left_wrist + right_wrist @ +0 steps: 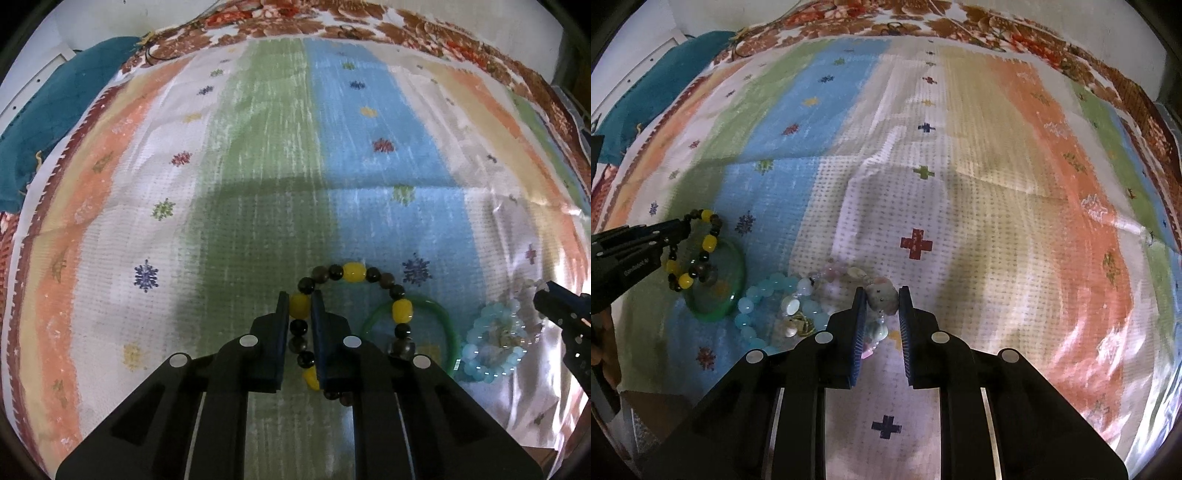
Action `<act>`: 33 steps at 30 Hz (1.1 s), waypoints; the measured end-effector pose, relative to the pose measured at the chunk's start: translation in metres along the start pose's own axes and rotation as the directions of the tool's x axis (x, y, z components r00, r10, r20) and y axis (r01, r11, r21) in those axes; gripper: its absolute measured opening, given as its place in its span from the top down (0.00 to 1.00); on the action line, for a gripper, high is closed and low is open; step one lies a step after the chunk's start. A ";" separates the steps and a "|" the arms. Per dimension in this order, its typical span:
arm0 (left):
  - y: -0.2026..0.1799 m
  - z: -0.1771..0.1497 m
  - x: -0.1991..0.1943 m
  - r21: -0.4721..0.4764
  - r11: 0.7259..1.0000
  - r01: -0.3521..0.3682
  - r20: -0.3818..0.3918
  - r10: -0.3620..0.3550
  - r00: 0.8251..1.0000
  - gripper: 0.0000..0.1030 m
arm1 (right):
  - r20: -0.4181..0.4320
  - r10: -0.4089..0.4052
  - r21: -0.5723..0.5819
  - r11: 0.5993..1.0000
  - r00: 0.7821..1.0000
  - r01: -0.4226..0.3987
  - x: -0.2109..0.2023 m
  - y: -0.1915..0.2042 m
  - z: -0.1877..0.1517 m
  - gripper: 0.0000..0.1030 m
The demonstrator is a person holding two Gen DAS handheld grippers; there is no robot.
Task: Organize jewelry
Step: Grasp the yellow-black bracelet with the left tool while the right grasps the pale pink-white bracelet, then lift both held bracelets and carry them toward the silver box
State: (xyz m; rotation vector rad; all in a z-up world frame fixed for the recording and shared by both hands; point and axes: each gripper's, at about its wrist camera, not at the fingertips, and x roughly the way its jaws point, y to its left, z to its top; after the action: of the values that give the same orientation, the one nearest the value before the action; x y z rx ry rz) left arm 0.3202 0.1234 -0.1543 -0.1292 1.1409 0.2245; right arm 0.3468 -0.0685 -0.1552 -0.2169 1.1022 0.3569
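Note:
My left gripper (300, 301) is shut on a bracelet of yellow and dark beads (354, 272), pinching a yellow bead between its fingers; the bracelet's loop hangs partly over a green bangle (441, 314). The same bracelet (708, 242) and bangle (738, 273) show in the right wrist view. My right gripper (882, 297) is shut on a pale pink and grey stone bracelet (882, 293). A light blue bead bracelet (764, 291) lies just left of it, with small shell and gold pieces (794, 314) inside its loop. It also shows in the left wrist view (491, 343).
Everything lies on a striped plastic-covered cloth (258, 166) with small star and cross prints. A floral bedsheet (332, 22) runs along the far edge. A teal cloth (48, 122) lies at the far left.

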 end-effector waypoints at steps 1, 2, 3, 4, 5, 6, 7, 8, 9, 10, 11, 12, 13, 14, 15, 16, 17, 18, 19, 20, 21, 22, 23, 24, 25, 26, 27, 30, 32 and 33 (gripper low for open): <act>-0.001 0.000 -0.004 0.001 1.000 0.003 0.008 -0.003 1.000 0.89 | 0.009 -0.003 -0.005 1.000 1.000 0.003 -0.004 0.002 0.000 0.82; -0.002 0.001 -0.010 0.004 1.000 0.008 0.020 -0.008 1.000 0.89 | 0.016 -0.003 -0.009 1.000 1.000 0.003 -0.007 0.003 0.001 0.82; -0.004 0.001 -0.014 0.006 1.000 0.013 0.028 -0.013 1.000 0.89 | 0.021 -0.002 -0.012 1.000 1.000 0.002 -0.010 0.005 0.001 0.82; -0.005 0.001 -0.019 0.007 1.000 0.020 0.035 -0.020 0.999 0.89 | 0.028 0.001 -0.015 1.000 1.000 -0.001 -0.014 0.007 0.001 0.82; -0.008 0.001 -0.024 0.011 1.000 0.028 0.043 -0.028 0.999 0.89 | 0.032 0.003 -0.018 1.000 0.999 -0.003 -0.017 0.008 0.000 0.82; -0.010 0.000 -0.029 0.015 0.999 0.035 0.050 -0.036 0.998 0.89 | 0.036 0.005 -0.021 1.000 0.999 -0.004 -0.020 0.009 0.000 0.82; -0.012 0.000 -0.033 0.022 0.999 0.042 0.055 -0.043 0.998 0.89 | 0.041 0.007 -0.023 1.000 0.999 -0.006 -0.023 0.011 -0.001 0.82; -0.015 -0.001 -0.038 0.030 0.998 0.050 0.063 -0.051 0.997 0.89 | 0.046 0.010 -0.022 1.000 0.999 -0.009 -0.026 0.011 -0.002 0.82; -0.017 -0.001 -0.041 0.033 0.998 0.053 0.070 -0.055 0.996 0.89 | 0.048 0.011 -0.021 1.000 0.999 -0.010 -0.028 0.011 -0.002 0.82; -0.019 -0.001 -0.044 0.037 0.998 0.056 0.073 -0.059 0.996 0.89 | 0.051 0.012 -0.019 1.000 0.999 -0.012 -0.031 0.011 -0.003 0.82; -0.020 -0.002 -0.046 0.040 0.998 0.057 0.076 -0.060 0.995 0.89 | 0.054 0.013 -0.017 1.000 0.998 -0.012 -0.034 0.011 -0.004 0.82; -0.021 -0.003 -0.047 0.040 0.998 0.054 0.078 -0.057 0.995 0.89 | 0.057 0.013 -0.015 1.000 0.998 -0.013 -0.035 0.011 -0.004 0.82; -0.022 -0.003 -0.049 0.042 0.998 0.056 0.077 -0.059 0.995 0.89 | 0.061 0.013 -0.010 1.000 0.998 -0.013 -0.038 0.010 -0.005 0.82; -0.023 -0.004 -0.051 0.043 0.997 0.059 0.079 -0.062 0.995 0.89 | 0.066 0.014 -0.003 1.000 0.998 -0.014 -0.041 0.009 -0.005 0.82; -0.024 -0.005 -0.052 0.044 0.997 0.061 0.080 -0.065 0.995 0.89 | 0.070 0.016 0.003 1.000 0.997 -0.017 -0.043 0.008 -0.005 0.82; -0.025 -0.006 -0.054 0.045 0.997 0.063 0.080 -0.066 0.995 0.89 | 0.076 0.019 0.012 1.000 0.997 -0.020 -0.047 0.006 -0.005 0.82; -0.026 -0.007 -0.056 0.048 0.997 0.066 0.082 -0.069 0.994 0.89 | 0.081 0.021 0.021 1.000 0.996 -0.023 -0.050 0.005 -0.005 0.82; -0.027 -0.008 -0.059 0.049 0.996 0.068 0.085 -0.072 0.994 0.89 | 0.086 0.024 0.027 0.999 0.996 -0.027 -0.053 0.003 -0.005 0.82; -0.028 -0.009 -0.061 0.051 0.996 0.068 0.088 -0.072 0.994 0.89 | 0.089 0.025 0.032 0.999 0.996 -0.028 -0.055 0.003 -0.005 0.82; -0.029 -0.010 -0.064 0.052 0.996 0.069 0.091 -0.074 0.993 0.89 | 0.093 0.025 0.036 0.999 0.995 -0.028 -0.058 0.003 -0.005 0.82; -0.029 -0.011 -0.066 0.052 0.996 0.072 0.094 -0.077 0.993 0.89 | 0.096 0.024 0.038 0.999 0.995 -0.028 -0.059 0.003 -0.005 0.82; -0.030 -0.012 -0.069 0.051 0.996 0.075 0.096 -0.080 0.992 0.89 | 0.094 0.023 0.041 0.999 0.995 -0.027 -0.061 0.003 -0.006 0.82; -0.030 -0.013 -0.070 0.050 0.996 0.078 0.097 -0.083 0.992 0.89 | 0.091 0.020 0.043 0.999 0.996 -0.024 -0.062 0.003 -0.006 0.82; -0.030 -0.013 -0.072 0.050 0.995 0.081 0.098 -0.086 0.992 0.89 | 0.090 0.020 0.044 0.999 0.996 -0.024 -0.063 0.003 -0.006 0.82; -0.030 -0.014 -0.075 0.049 0.995 0.082 0.100 -0.087 0.991 0.89 | 0.091 0.022 0.044 0.999 0.996 -0.026 -0.065 0.004 -0.007 0.82; -0.030 -0.015 -0.077 0.050 0.995 0.081 0.103 -0.086 0.991 0.89 | 0.094 0.024 0.044 0.999 0.995 -0.028 -0.066 0.005 -0.007 0.82; -0.030 -0.016 -0.079 0.050 0.995 0.081 0.105 -0.086 0.991 0.89 | 0.098 0.026 0.044 0.999 0.995 -0.030 -0.068 0.005 -0.007 0.82; -0.028 -0.018 -0.088 0.043 0.995 0.085 0.118 -0.089 0.989 0.89 | 0.113 0.036 0.045 0.998 0.993 -0.041 -0.077 0.007 -0.009 0.82; -0.025 -0.019 -0.095 0.029 0.995 0.091 0.131 -0.094 0.987 0.89 | 0.120 0.038 0.044 0.998 0.992 -0.043 -0.082 0.009 -0.010 0.82; -0.024 -0.019 -0.098 0.022 0.995 0.098 0.136 -0.100 0.986 0.89 | 0.124 0.037 0.041 0.998 0.992 -0.043 -0.084 0.011 -0.011 0.82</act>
State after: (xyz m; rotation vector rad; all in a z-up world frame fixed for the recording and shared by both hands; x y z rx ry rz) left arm 0.2700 0.0848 -0.0730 -0.1541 0.9964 0.1344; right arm 0.2999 -0.0772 -0.0840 -0.1328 0.9929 0.3771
